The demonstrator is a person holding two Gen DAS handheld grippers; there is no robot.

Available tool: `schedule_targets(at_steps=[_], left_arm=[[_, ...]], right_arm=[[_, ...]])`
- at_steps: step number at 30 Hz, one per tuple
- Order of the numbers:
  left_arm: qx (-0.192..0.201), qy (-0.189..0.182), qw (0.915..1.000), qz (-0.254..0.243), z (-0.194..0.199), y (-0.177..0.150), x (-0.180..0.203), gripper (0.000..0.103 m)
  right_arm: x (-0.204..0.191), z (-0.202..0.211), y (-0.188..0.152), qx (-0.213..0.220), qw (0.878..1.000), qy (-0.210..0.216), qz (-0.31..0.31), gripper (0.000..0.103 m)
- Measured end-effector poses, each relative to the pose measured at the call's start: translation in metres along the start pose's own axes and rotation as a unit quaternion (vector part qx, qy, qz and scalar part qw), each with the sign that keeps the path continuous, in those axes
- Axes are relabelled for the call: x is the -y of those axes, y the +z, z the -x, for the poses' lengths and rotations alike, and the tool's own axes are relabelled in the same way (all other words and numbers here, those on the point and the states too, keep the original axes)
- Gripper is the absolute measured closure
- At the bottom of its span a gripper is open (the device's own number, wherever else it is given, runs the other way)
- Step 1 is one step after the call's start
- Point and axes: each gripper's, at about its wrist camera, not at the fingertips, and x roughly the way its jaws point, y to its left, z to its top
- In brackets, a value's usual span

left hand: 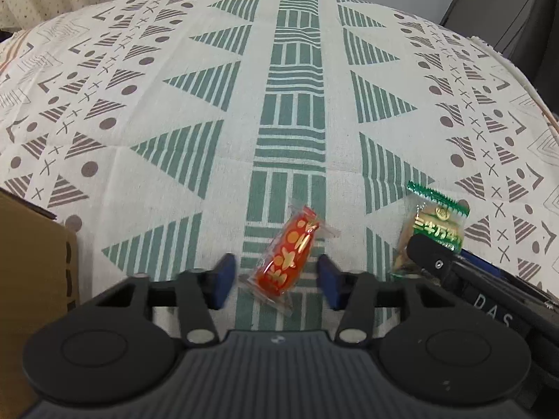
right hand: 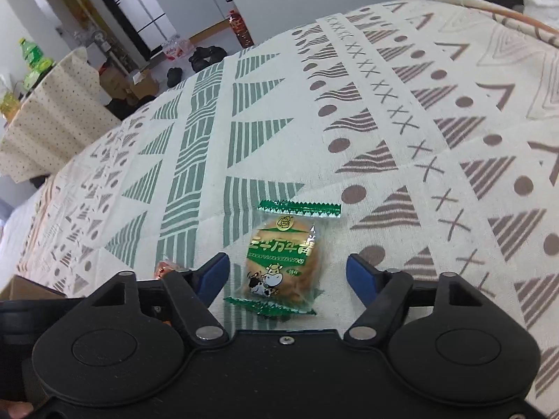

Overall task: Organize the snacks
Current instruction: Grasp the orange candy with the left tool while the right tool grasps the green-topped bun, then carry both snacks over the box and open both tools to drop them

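A red snack pack with orange and gold shapes [left hand: 288, 255] lies slanted on the patterned tablecloth [left hand: 174, 104]. My left gripper [left hand: 276, 266] straddles it, open, with a gap between each blue pad and the wrapper. To its right lies a green-edged biscuit pack [left hand: 433, 223], partly covered by a black finger of the other gripper. In the right wrist view this biscuit pack [right hand: 283, 255], printed with a cartoon cow, lies between the fingers of my right gripper [right hand: 287, 262], which is open and clear of it on both sides. A sliver of the red pack [right hand: 167, 266] shows behind the left finger.
A brown cardboard box [left hand: 31, 262] stands at the table's near left edge; its corner [right hand: 24, 288] also shows in the right wrist view. The tablecloth stretches far ahead. Beyond the table are another cloth-covered table [right hand: 52, 104], bottles, boxes and shoes on the floor.
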Motion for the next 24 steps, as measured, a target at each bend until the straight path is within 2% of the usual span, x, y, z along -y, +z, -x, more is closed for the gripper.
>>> schedule_targets(at_steps=[1,3,5,11,18,24], left_arm=[[0.001,0.004,1.0000,-0.003,0.001,0.000,0.002,0.067],[0.003,0.011,0.9999,-0.013,0.002,0.002,0.006,0.077],[0.008,0.025,0.9995,-0.019,0.005,0.002,0.008,0.082],[0.005,0.008,0.9999,-0.008,0.017,-0.003,0.004,0.084],[0.016,-0.006,0.9998,0.012,0.043,-0.013,-0.005,0.084],[0.030,-0.016,0.9992,0.023,0.069,-0.025,-0.016,0.084]], right_arm=[[-0.001,0.000,0.001,-0.002,1.000,-0.006,0.006,0.044],[-0.001,-0.002,0.004,-0.006,1.000,-0.002,0.012,0.058],[0.002,-0.002,0.006,-0.009,1.000,0.002,0.005,0.060],[0.008,0.011,0.005,-0.013,1.000,0.013,-0.019,0.061],[0.016,0.039,-0.006,-0.009,0.997,0.028,-0.065,0.061],[0.011,0.064,-0.011,0.005,0.997,0.035,-0.075,0.061]])
